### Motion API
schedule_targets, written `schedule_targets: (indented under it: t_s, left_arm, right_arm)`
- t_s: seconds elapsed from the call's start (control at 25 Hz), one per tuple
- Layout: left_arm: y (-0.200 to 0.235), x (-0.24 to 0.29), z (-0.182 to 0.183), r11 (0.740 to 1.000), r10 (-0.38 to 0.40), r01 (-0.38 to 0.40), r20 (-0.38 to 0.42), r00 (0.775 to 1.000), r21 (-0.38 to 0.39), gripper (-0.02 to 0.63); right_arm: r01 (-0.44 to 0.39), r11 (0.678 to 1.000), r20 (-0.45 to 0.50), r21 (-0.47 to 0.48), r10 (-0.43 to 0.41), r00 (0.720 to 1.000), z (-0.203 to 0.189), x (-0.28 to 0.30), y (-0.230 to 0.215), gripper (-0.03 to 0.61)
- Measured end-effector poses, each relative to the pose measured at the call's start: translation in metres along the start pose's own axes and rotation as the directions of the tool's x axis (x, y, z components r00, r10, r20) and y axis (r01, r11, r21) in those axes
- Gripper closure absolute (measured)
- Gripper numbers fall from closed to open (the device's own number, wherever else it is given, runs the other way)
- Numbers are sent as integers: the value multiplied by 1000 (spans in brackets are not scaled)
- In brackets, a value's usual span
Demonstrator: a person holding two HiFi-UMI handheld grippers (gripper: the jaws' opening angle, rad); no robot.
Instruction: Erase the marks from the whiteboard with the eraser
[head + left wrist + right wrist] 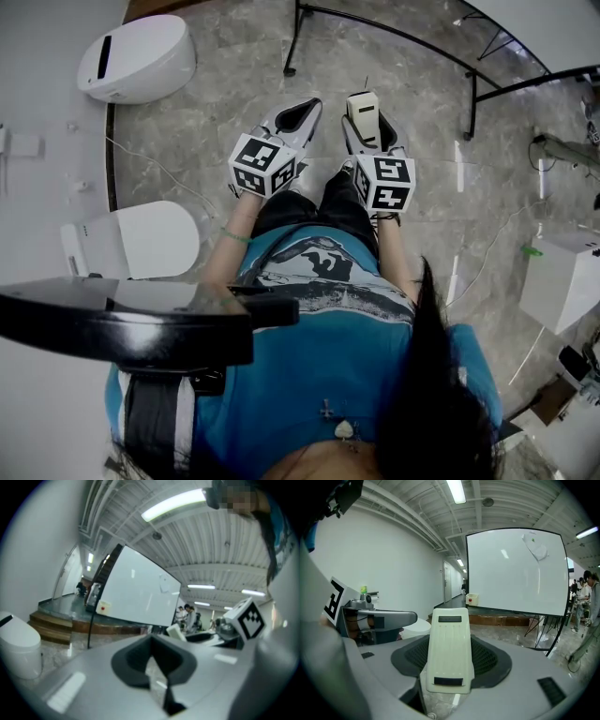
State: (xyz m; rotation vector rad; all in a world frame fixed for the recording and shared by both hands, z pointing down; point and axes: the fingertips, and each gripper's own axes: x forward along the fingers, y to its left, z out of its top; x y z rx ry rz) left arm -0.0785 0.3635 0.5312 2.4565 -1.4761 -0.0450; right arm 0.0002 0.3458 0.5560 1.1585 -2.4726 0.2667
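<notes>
The whiteboard [515, 571] stands ahead on a black frame, with a faint smudged mark [536, 548] near its top right. It also shows in the left gripper view as a tilted whiteboard [136, 595]. A cream eraser [449, 648] sits upright between the jaws of my right gripper [449, 620], which is shut on it. From the head view, the eraser [363, 114] sticks out of the right gripper [366, 127]. Beside it, my left gripper [298, 117] is shut with nothing in it, its jaws [152, 641] meeting at a thin seam. Both are held in front of the person's body, apart from the board.
Black legs of the board's stand [394, 37] cross the grey stone floor ahead. Two white toilets [136, 58] [141, 239] stand at the left by the wall. A white box [562, 281] is at the right. People [586, 611] stand beyond the board's right side.
</notes>
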Motion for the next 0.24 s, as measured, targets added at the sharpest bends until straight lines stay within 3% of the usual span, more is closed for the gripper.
schedule_targets:
  t_s: [0.24]
  left_arm:
    - [7,5,-5,1000,13,-13,-3,1000,-12,609]
  right_arm:
    - [-24,1000,-11,-11,24,1000,-3,8,2,316]
